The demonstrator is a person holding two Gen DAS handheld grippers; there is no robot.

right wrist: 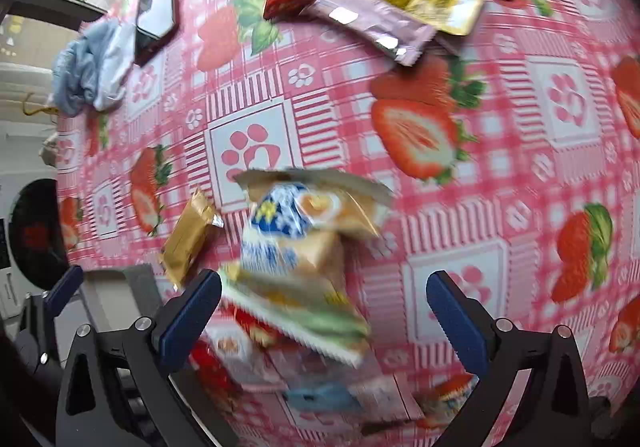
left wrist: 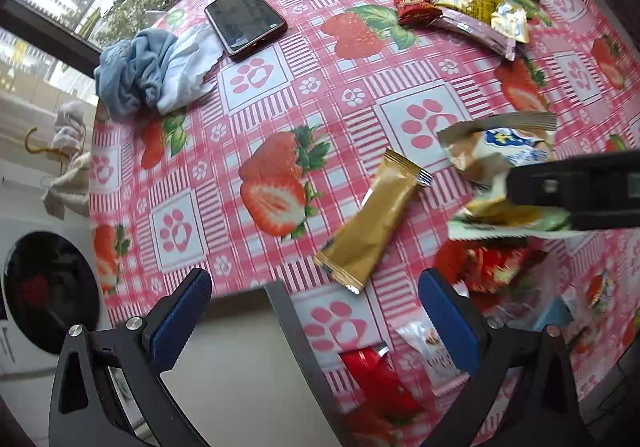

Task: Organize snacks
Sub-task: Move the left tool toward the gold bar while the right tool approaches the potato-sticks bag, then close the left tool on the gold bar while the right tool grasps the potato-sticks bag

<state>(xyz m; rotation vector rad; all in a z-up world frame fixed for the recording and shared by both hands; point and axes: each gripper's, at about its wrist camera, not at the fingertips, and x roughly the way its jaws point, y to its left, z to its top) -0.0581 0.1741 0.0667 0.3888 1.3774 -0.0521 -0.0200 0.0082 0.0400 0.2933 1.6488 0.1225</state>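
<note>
The left gripper (left wrist: 316, 317) is spread wide with nothing between its fingers, the gold snack bar (left wrist: 370, 223) lying on the tablecloth (left wrist: 256, 95) just ahead of it. The right gripper (right wrist: 324, 311) also gapes, with a tan-and-blue snack packet (right wrist: 304, 223) just ahead on a blurred heap of snacks (right wrist: 296, 311). No writing is legible.

Left gripper (left wrist: 316, 307) open over tablecloth (left wrist: 280, 95), gold snack bar (left wrist: 372, 223) ahead; phone (left wrist: 245, 21), poss. blurred wrappers nearby
</note>
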